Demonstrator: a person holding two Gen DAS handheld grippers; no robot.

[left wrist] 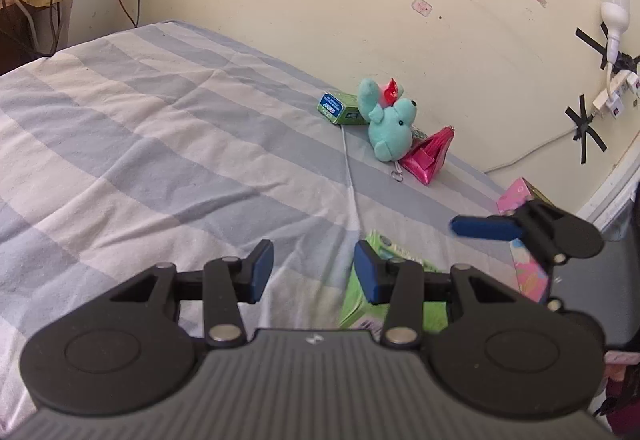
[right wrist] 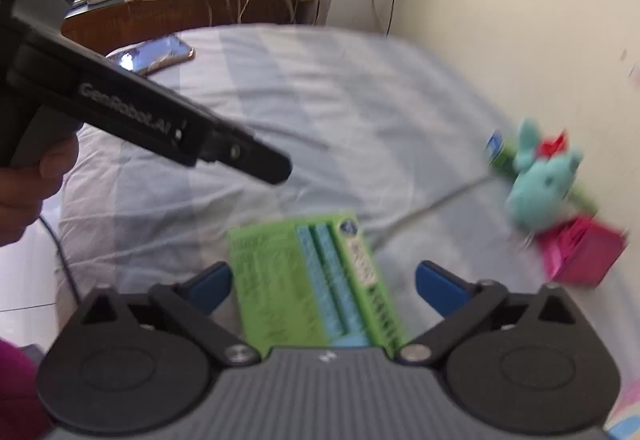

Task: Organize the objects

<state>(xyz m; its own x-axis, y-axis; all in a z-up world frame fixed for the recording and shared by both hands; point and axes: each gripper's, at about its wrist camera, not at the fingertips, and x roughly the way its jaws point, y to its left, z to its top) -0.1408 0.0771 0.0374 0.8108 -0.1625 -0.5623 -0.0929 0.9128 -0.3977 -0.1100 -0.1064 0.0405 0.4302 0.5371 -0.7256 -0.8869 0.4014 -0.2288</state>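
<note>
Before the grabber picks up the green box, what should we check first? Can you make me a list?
1. Right gripper open: ok, its blue fingers stand wide apart.
2. Green box between those fingers: ok, it lies flat on the striped bedsheet in the gap.
3. Fingers touching the box: cannot tell, the right wrist view is blurred.
4. Left gripper out of the way: not ok, it hangs open just beside the box, its right finger over the box's edge.
5. Teal plush toy and pink pouch clear of the box: ok, they sit apart by the wall.
6. Pink box clear: cannot tell, partly hidden behind the right gripper.
</note>
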